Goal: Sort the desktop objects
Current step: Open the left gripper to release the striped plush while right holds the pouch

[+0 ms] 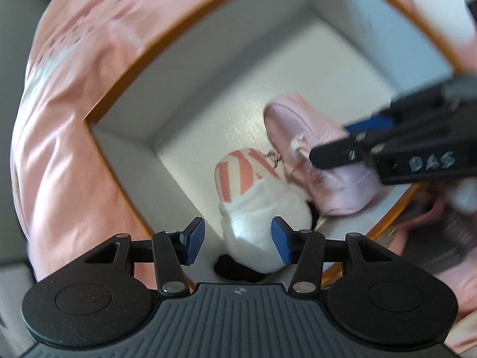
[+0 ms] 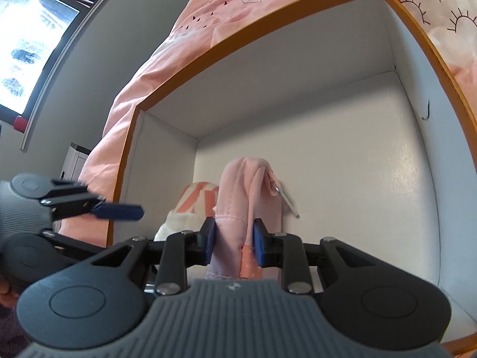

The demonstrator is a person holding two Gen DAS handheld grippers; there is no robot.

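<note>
Inside box (image 2: 298, 95) — plush (image 1: 262, 226) | right claw (image 2: 232, 240) grasping pouch (image 2: 238, 197) | left claw (image 1: 238, 240) released

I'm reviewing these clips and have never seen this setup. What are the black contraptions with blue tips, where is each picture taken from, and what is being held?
They are hand-held tongs, one in each of a person's hands, each with a camera looking along its two fingers. The left view looks straight down into a white box with an orange rim, which sits on pink bedding. The left tongs stand open over a white plush toy with pink stripes lying in the box. The right view looks in at a slant: the right tongs are closed on a pink zipped pouch, still inside the box beside the toy.
</note>
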